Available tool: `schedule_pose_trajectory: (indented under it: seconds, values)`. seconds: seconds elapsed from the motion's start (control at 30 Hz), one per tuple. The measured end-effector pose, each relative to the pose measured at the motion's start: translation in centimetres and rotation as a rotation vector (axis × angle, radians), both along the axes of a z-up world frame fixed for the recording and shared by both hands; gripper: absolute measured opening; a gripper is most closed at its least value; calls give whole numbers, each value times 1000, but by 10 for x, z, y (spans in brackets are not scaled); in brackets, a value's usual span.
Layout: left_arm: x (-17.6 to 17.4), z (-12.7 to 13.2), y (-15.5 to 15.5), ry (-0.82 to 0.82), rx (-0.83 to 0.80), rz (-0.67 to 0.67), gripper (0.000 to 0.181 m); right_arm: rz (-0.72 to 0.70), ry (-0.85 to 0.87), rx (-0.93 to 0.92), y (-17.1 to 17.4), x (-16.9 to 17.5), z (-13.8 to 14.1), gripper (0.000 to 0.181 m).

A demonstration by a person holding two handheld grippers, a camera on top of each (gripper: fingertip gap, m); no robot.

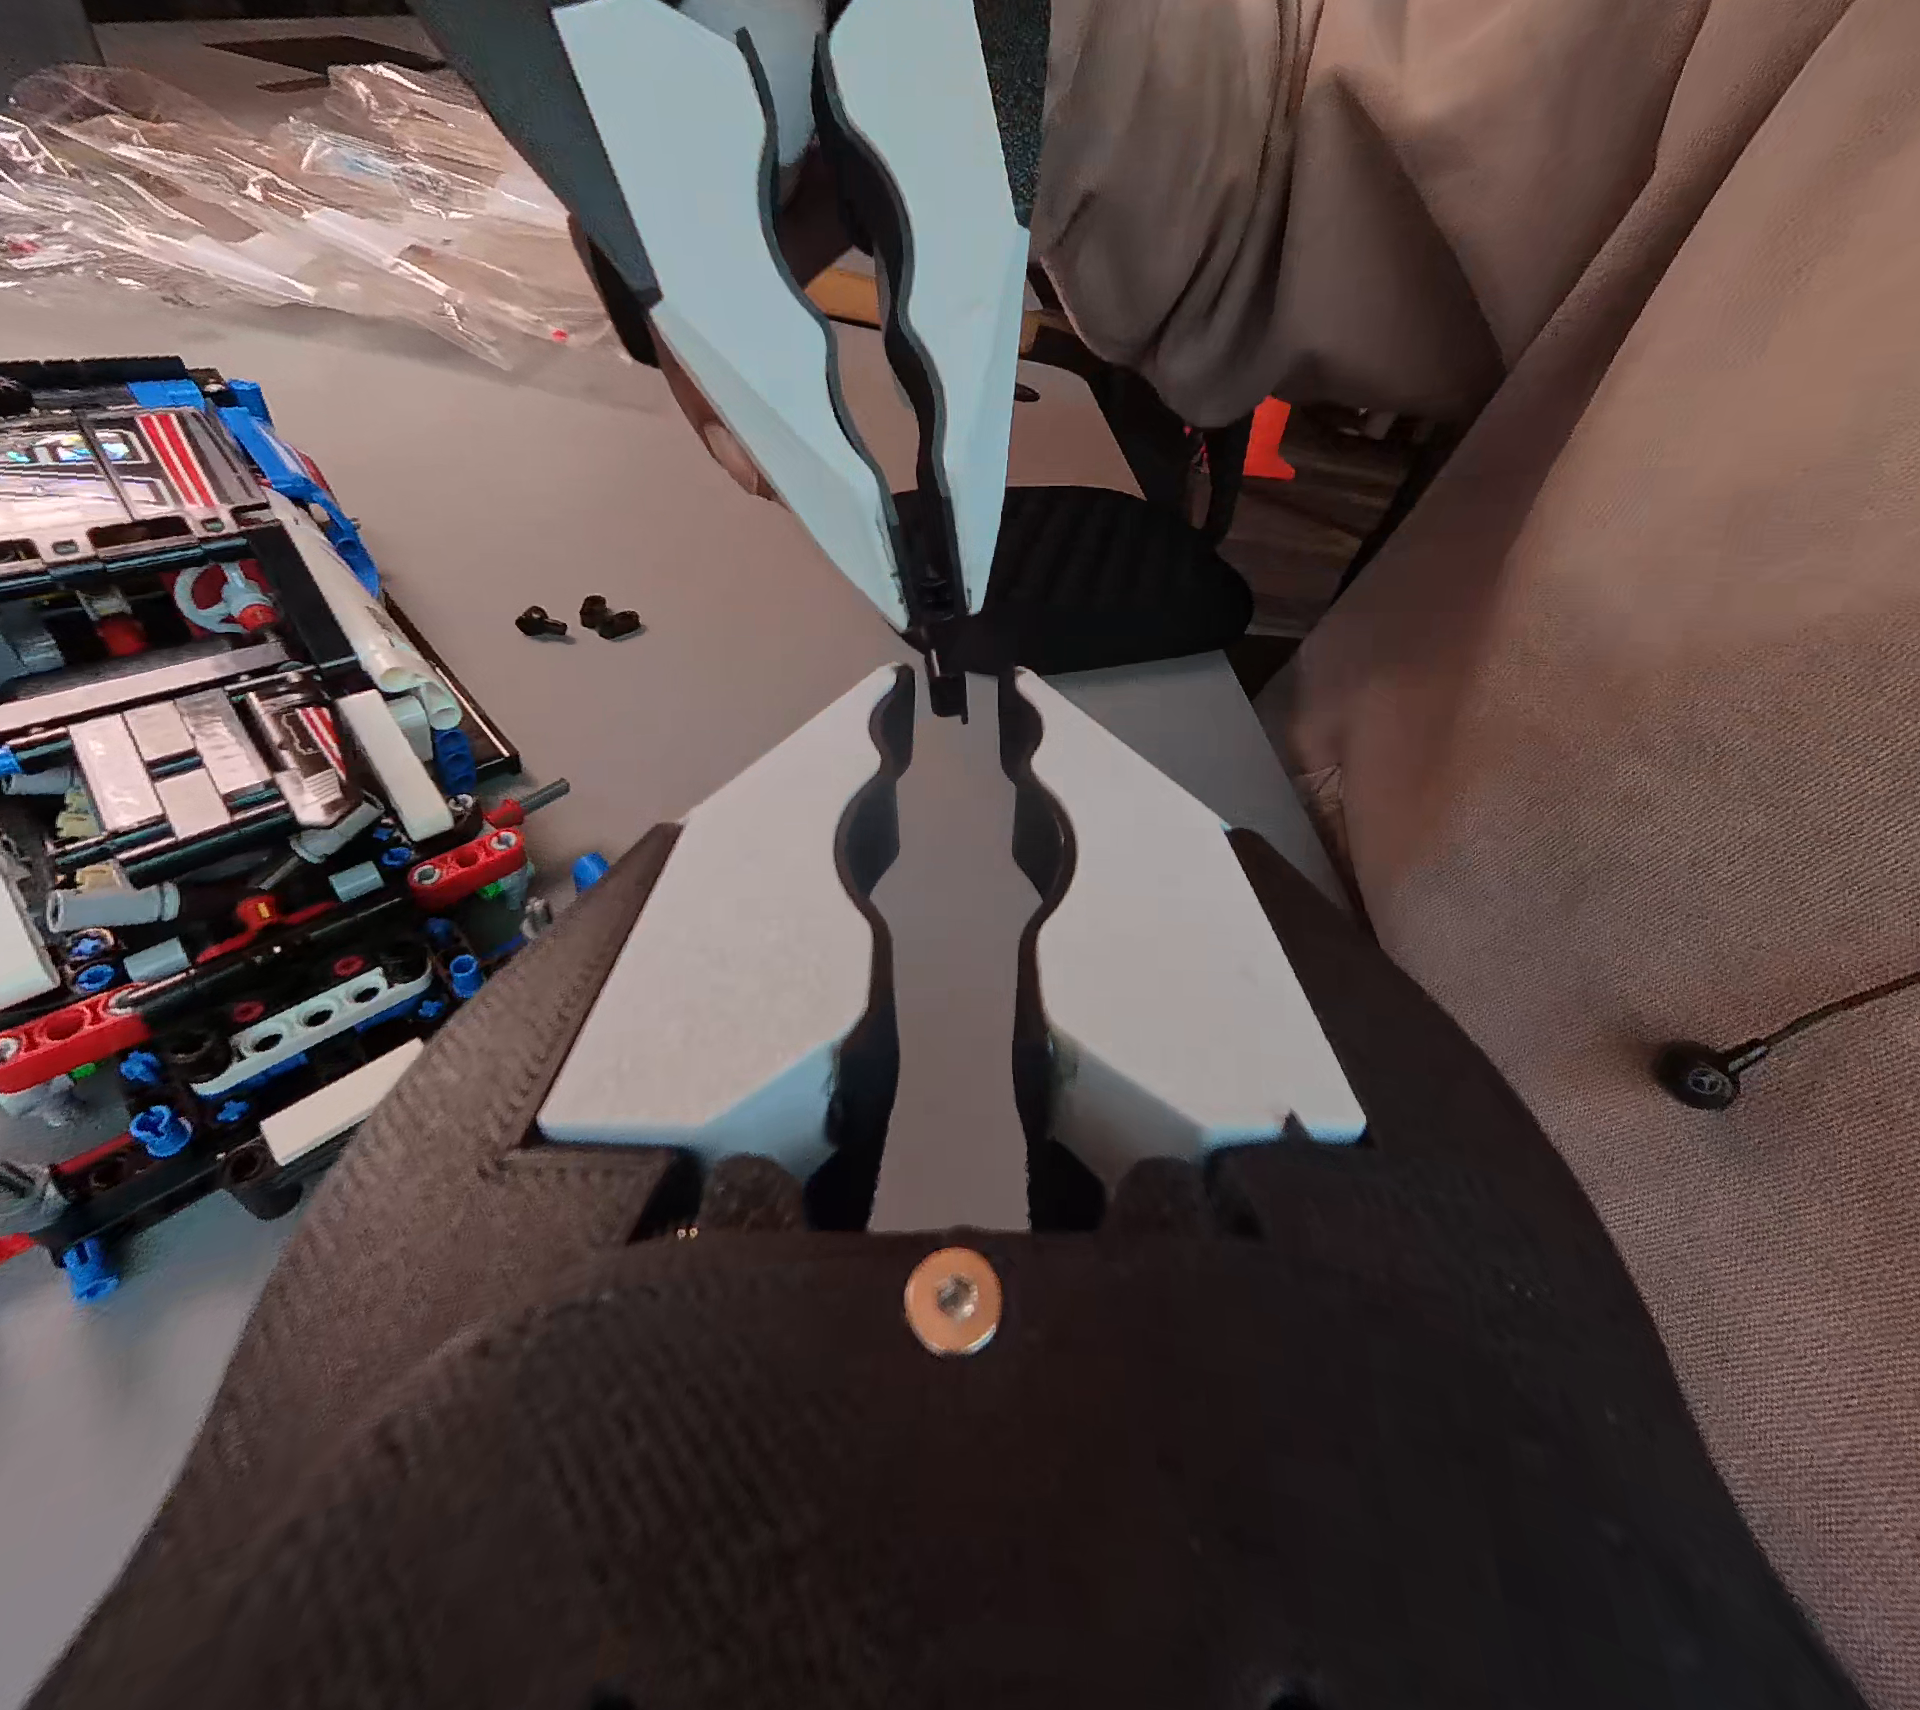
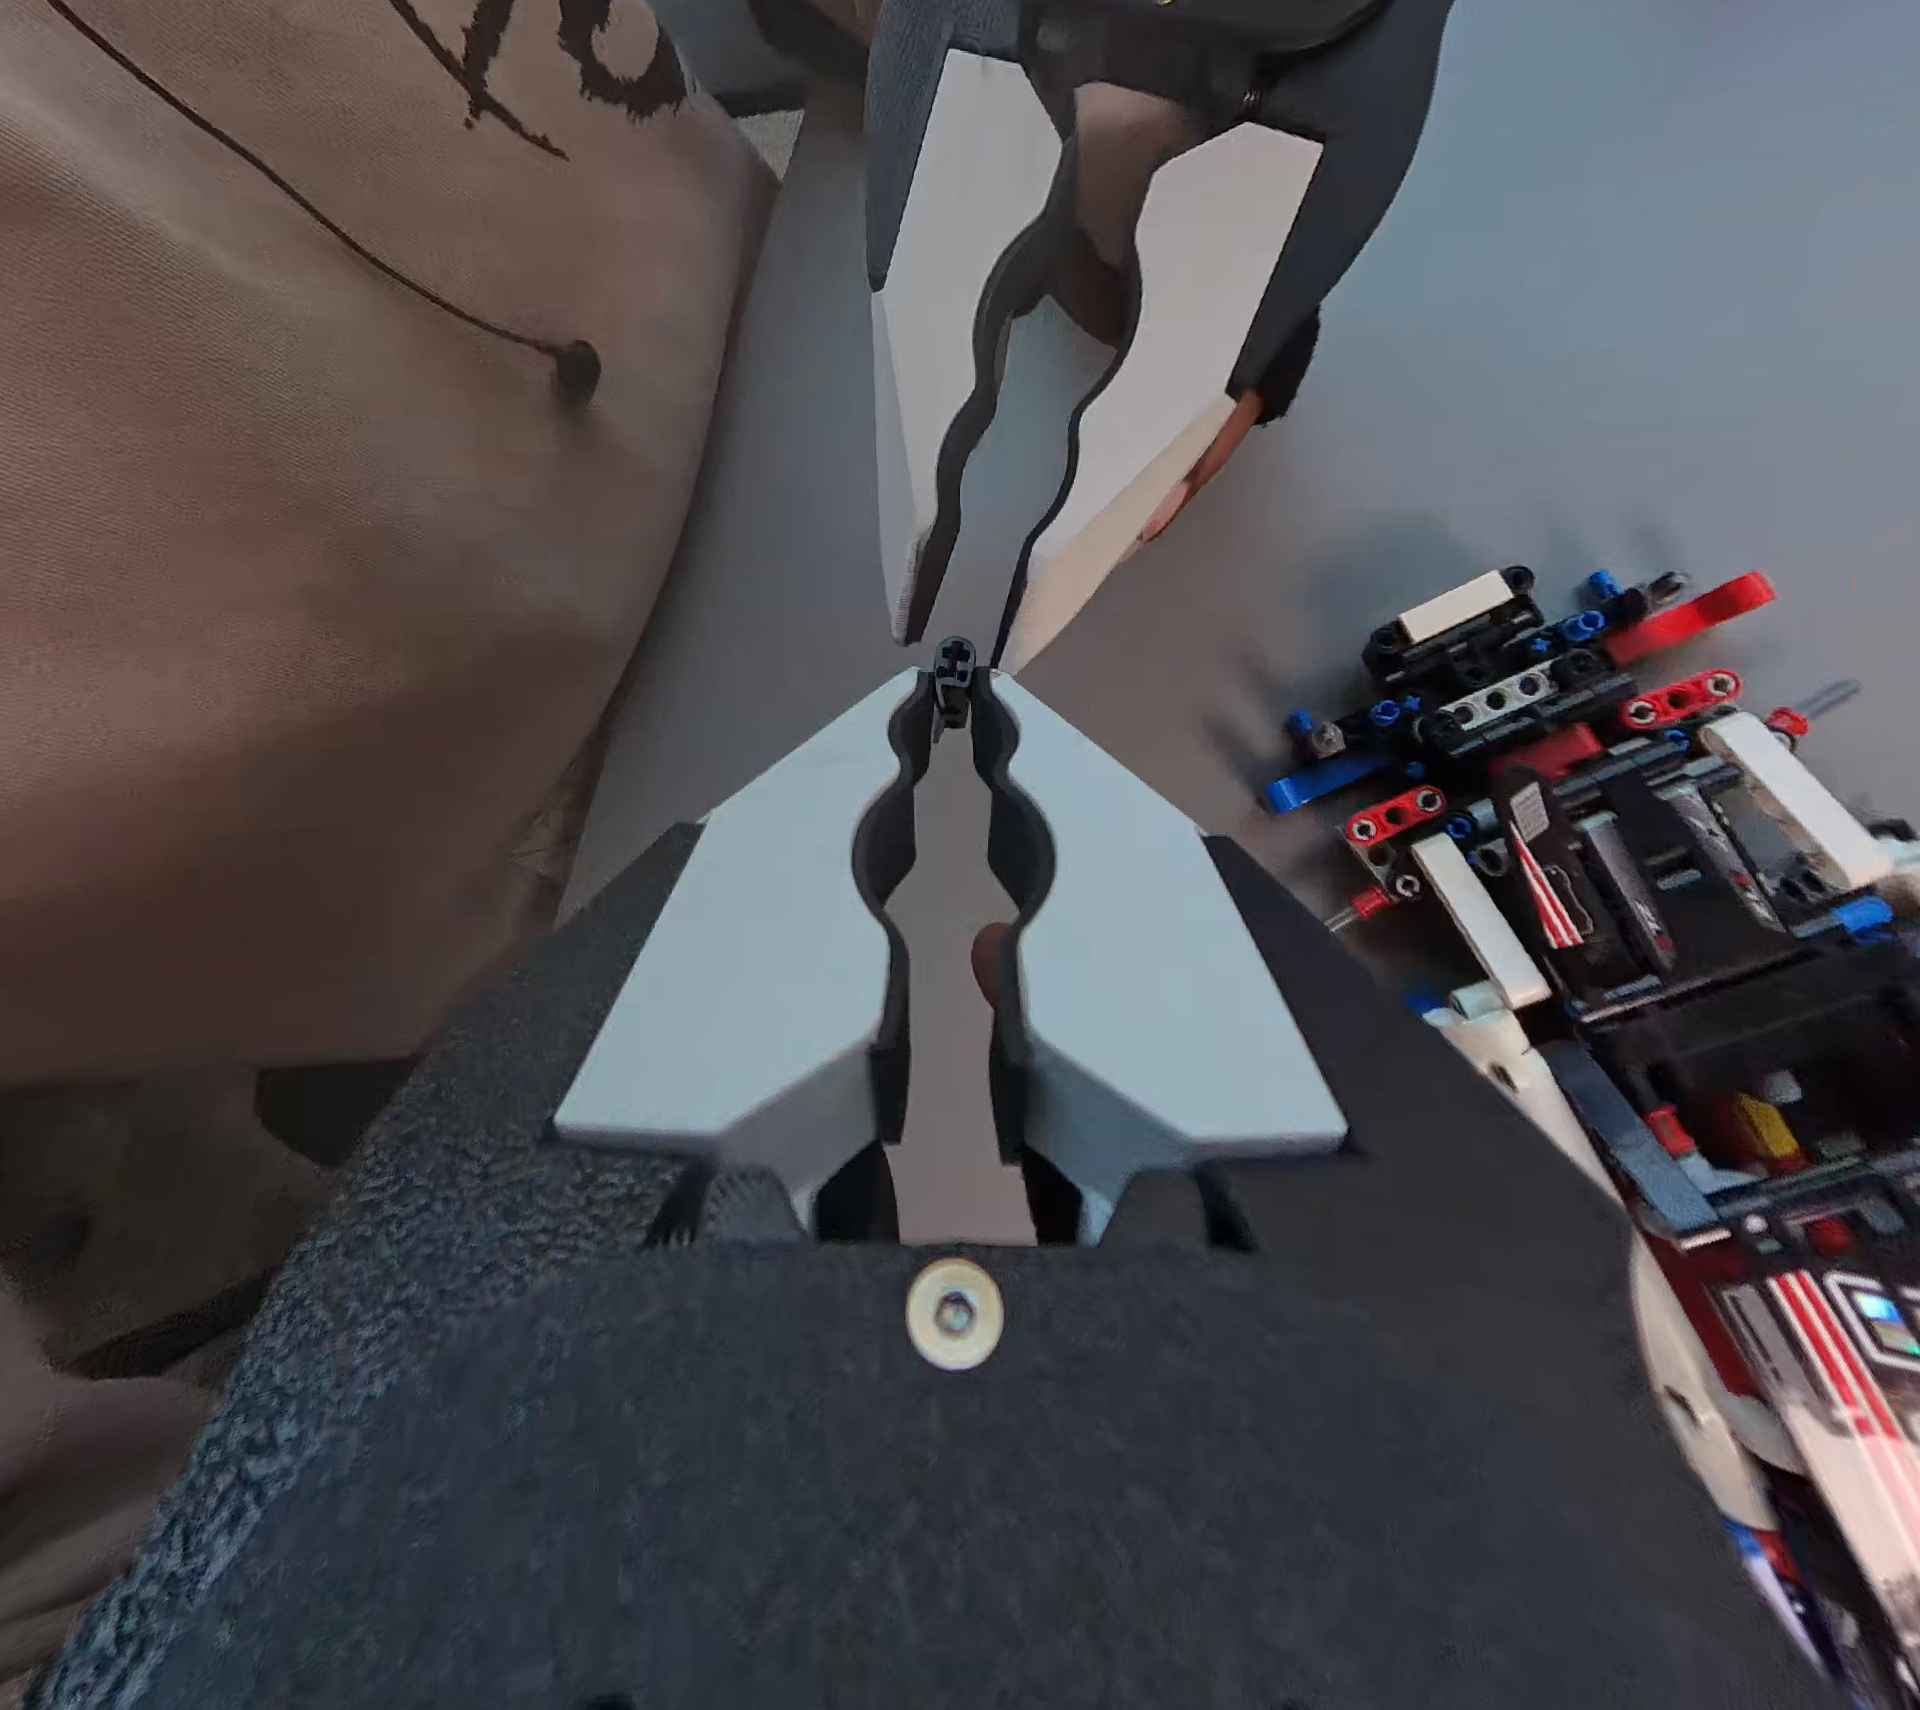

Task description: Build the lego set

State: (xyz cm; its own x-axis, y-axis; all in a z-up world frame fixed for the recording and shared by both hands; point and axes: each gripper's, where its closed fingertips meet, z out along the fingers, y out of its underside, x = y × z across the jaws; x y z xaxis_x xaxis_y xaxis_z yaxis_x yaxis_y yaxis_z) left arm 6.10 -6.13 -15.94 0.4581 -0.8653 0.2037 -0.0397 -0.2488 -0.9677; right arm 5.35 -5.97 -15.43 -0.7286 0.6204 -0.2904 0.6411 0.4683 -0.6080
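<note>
My right gripper [image 2: 956, 681] is shut on a small black lego connector [image 2: 954, 661], whose cross-shaped end sticks out past the fingertips. In the left wrist view the right gripper [image 1: 935, 611] comes down from above, and the connector [image 1: 945, 694] hangs from its tips. My left gripper [image 1: 956, 678] is open, tip to tip with the right one. The connector's free end lies in the gap between its fingertips. Both are held above the grey table [image 1: 675, 517]. The partly built lego car [image 1: 208, 777] lies on the table to the left and also shows in the right wrist view [image 2: 1662, 881].
A few loose black pins [image 1: 582, 618] lie on the table beyond the car. Crumpled clear plastic bags [image 1: 260, 206] lie at the far left. The person's tan sweatshirt [image 1: 1558, 517] is close beside the grippers. A black chair seat [image 1: 1101, 569] is past the table's edge. Both grippers' tips are close together, under 4 cm apart.
</note>
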Motion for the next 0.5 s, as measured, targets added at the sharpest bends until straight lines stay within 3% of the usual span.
schedule_pose_trajectory:
  seconds: [0.13, 0.27, 0.5]
  values:
    - [1, -4, 0, 30, 0, 8, 6, 63, -61, 12, -7, -7, -1, 5]
    - [-7, 0, 6, -4, -11, 45, 6, 34, -39, -19, -4, -16, 2, 5]
    - [-37, 37, 21, -319, -40, 149, 5, -226, 310, -204, 15, -40, 42, 20]
